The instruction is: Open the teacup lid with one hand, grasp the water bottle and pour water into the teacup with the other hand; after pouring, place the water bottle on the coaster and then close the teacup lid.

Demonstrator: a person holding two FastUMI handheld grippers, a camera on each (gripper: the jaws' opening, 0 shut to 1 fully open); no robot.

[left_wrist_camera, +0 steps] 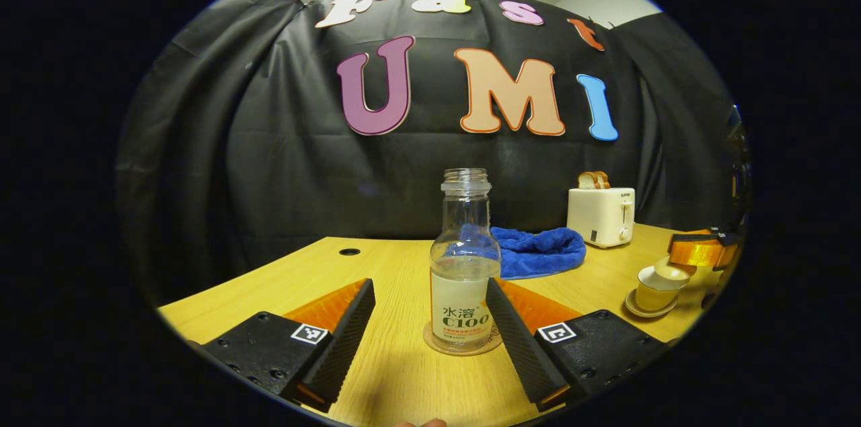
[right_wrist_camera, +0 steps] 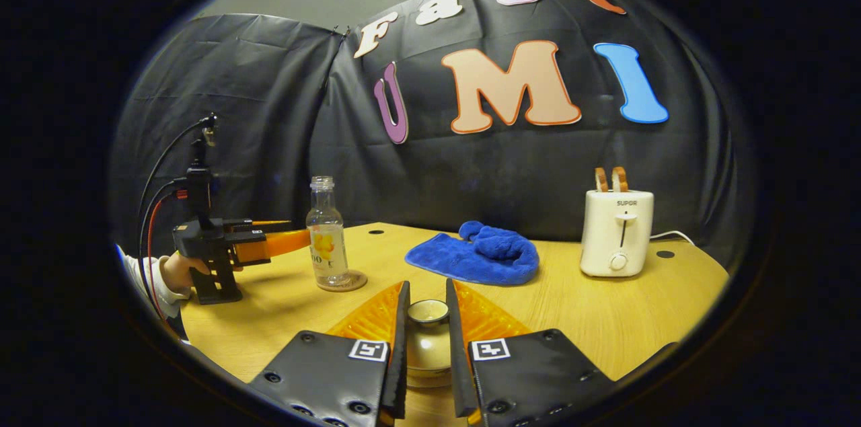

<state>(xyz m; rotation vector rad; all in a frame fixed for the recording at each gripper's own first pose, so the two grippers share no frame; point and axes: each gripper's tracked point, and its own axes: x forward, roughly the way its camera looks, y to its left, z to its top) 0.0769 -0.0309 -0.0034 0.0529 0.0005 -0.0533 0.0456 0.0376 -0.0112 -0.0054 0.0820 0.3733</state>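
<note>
A clear water bottle (left_wrist_camera: 464, 265) with no cap, partly full, stands upright on a round coaster (left_wrist_camera: 437, 345). It sits between the fingers of my left gripper (left_wrist_camera: 430, 287), which is open; the right finger is close against the bottle and the left finger stands well off. Across the table, the right gripper view shows the same bottle (right_wrist_camera: 327, 239) with the left gripper (right_wrist_camera: 304, 239) beside it. My right gripper (right_wrist_camera: 428, 284) is shut on the teacup lid (right_wrist_camera: 428, 311), right above the cream teacup (right_wrist_camera: 426, 356). From the left gripper view the lid (left_wrist_camera: 675, 270) looks tilted at the rim of the cup (left_wrist_camera: 654, 291).
A blue towel (right_wrist_camera: 481, 252) lies crumpled at the back middle of the wooden table (right_wrist_camera: 605, 319). A white toaster (right_wrist_camera: 615, 232) with two slices stands at the back right. A hand (right_wrist_camera: 176, 271) holds the left gripper. The teacup rests on a saucer (left_wrist_camera: 642, 311).
</note>
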